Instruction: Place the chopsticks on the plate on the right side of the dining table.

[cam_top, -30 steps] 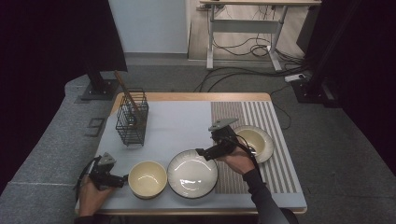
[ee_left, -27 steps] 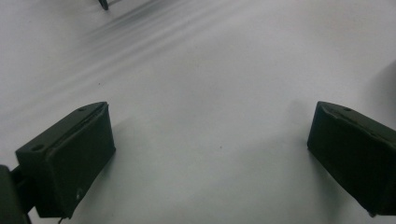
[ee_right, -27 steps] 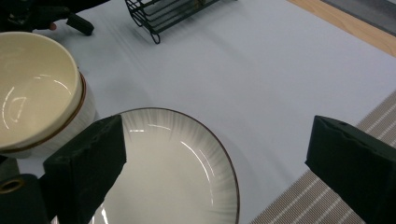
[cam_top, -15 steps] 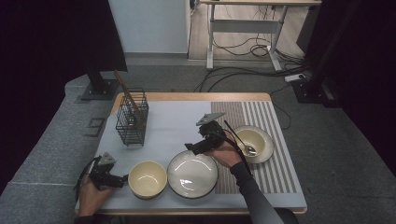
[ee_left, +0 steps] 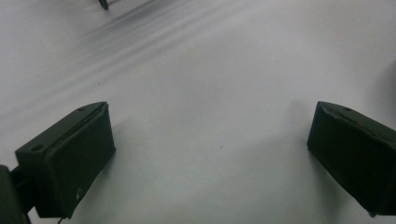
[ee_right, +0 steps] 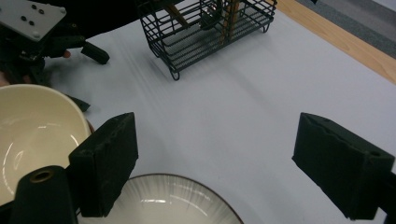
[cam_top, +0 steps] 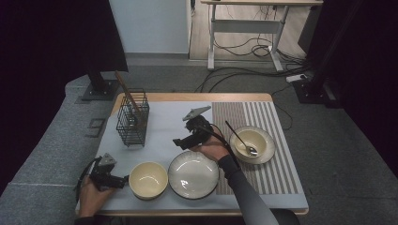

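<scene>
Above the tabletop (cam_top: 164,126), the right hand-held gripper (cam_top: 180,143) hangs wide and empty near the wire basket (cam_top: 132,118); its jaws have just been narrowing. Reaching carelessly could tip the basket or clip the plate (cam_top: 193,174).

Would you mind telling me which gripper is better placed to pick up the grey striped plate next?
Probably the right gripper: it hangs open just beyond the grey striped plate's far rim, nothing between its jaws. The left gripper rests open at the table's near left corner, with the cream bowl in between.
</scene>
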